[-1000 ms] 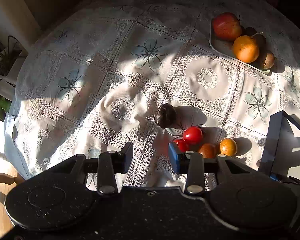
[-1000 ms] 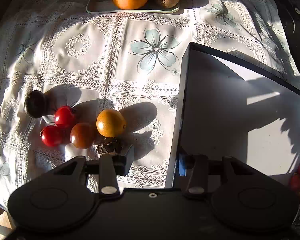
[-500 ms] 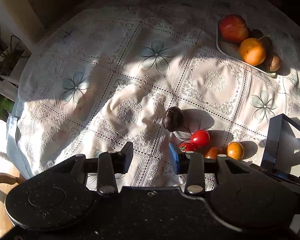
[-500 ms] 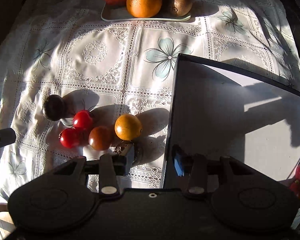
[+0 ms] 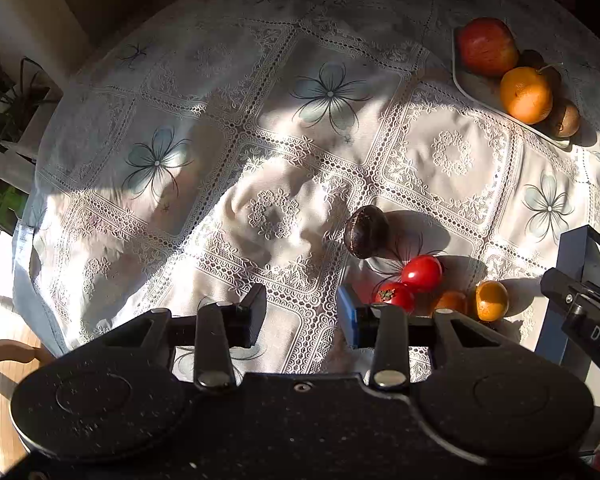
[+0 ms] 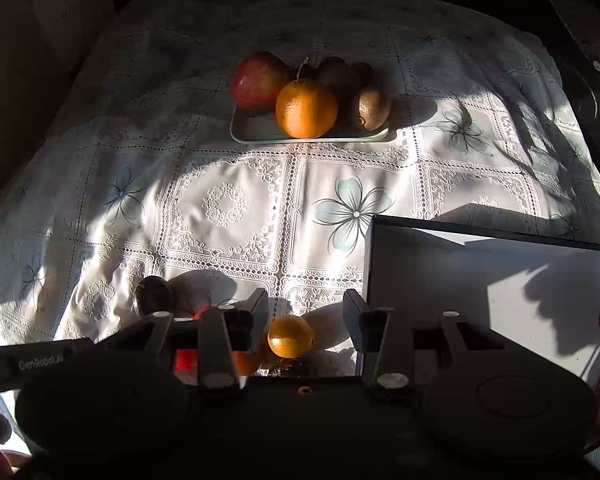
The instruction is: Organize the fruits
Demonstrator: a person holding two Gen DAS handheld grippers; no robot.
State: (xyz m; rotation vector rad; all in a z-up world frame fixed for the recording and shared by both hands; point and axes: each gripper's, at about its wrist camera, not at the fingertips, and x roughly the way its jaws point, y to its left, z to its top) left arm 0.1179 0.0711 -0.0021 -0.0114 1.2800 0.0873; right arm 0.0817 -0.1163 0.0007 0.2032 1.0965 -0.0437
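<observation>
Right gripper (image 6: 305,312), jaws open, empty, has dropped over loose orange (image 6: 291,336); I read grasp next. Left gripper (image 5: 301,312) open, idle. Fruits clustered on counter (image 6: 236,208) beside box (image 6: 480,280).

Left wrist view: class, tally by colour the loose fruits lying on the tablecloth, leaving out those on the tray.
Red fruits: 2
Orange fruits: 2
Dark brown fruit: 1
Total: 5
</observation>
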